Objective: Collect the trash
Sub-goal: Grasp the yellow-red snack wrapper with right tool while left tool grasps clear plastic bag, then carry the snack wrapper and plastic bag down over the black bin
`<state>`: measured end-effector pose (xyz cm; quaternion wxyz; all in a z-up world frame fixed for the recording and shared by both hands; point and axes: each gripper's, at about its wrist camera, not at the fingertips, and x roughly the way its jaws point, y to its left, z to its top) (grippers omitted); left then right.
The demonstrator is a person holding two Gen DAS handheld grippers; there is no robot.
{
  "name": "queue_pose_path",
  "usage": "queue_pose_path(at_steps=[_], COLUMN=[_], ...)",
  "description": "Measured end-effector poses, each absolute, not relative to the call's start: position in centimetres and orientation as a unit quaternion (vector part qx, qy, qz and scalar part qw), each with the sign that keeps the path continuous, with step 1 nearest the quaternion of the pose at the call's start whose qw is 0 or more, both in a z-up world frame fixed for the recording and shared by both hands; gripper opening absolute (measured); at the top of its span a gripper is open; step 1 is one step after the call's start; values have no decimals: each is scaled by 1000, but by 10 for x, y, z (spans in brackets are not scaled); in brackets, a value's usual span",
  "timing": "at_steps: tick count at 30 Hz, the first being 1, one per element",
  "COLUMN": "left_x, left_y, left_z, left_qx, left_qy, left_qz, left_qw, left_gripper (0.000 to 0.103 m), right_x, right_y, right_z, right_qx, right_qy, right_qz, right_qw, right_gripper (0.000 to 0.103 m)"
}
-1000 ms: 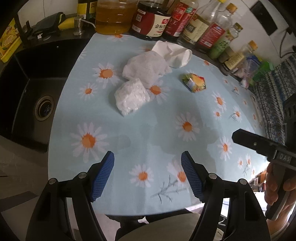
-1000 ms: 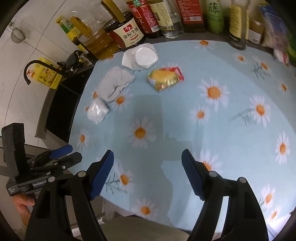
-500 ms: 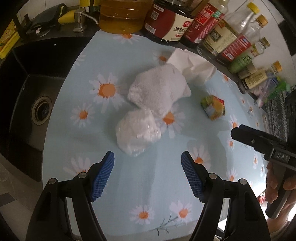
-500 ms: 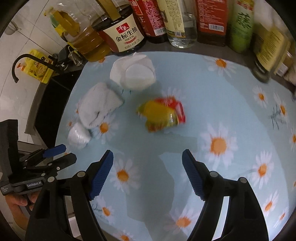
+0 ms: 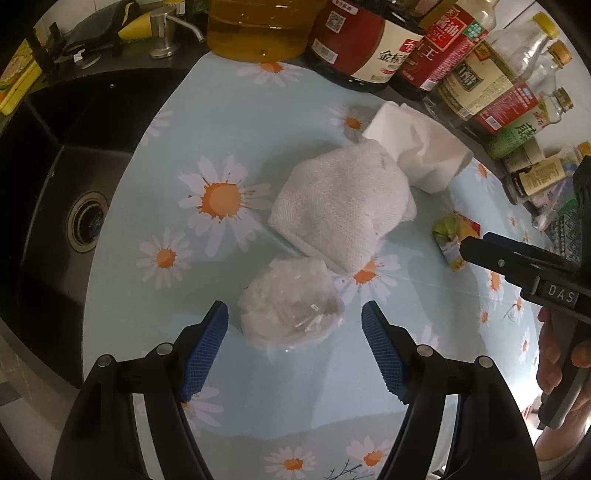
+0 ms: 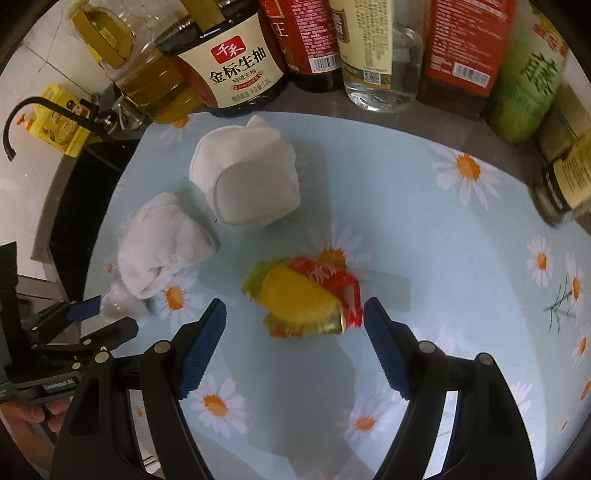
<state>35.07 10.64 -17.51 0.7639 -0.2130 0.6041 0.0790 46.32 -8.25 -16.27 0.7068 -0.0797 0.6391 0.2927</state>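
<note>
Along the far edge of the desk (image 5: 229, 125) a row of bottles is stood: an oil jug (image 5: 258, 29) filled with golden oil, a dark soy bottle (image 6: 225, 62), and a clear bottle (image 6: 380, 55) holding colourless liquid. A black sink (image 5: 55, 192) with its drain is seen in full only in the left wrist view; the curved tap (image 6: 22, 118) is seen only in the right wrist view. The left gripper (image 5: 295, 325) is held with its fingers spread apart, and the plastic wad (image 5: 291, 314) is lain between the blue pads, with neither pad touching it. Just beyond the wad a cloth (image 5: 340, 206) is lain, and behind that a crumpled tissue (image 5: 424, 155). The right gripper (image 6: 295, 321) is likewise held released, and the wrapper (image 6: 306, 299), yellow, red and green, is found between its fingertips, its red end just beside the right pad; contact cannot be told. In the left wrist view the wrapper is partly hidden behind the other gripper's finger.
</note>
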Motion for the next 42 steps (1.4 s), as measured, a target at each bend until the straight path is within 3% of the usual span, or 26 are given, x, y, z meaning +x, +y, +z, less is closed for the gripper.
queue_pose_path(at_steps=[10, 12, 15, 42], left_x=[358, 358, 359, 327], left_y=[105, 105, 103, 97], left_z=[-181, -181, -181, -166], left_qx=[-210, -207, -202, -189], left_qy=[606, 606, 608, 590], left_qz=[83, 83, 81, 57], left_qw=[763, 763, 764, 783], left_gripper=[71, 59, 56, 54], right_x=[466, 464, 464, 423], right_y=[-74, -73, -70, -77], right_z=[-175, -175, -175, -150], right_qx=[-105, -114, -117, -116], right_qy=[638, 632, 628, 611], right_qz=[298, 296, 296, 293], right_qw=[702, 707, 710, 727], right_gripper=[76, 71, 70, 65])
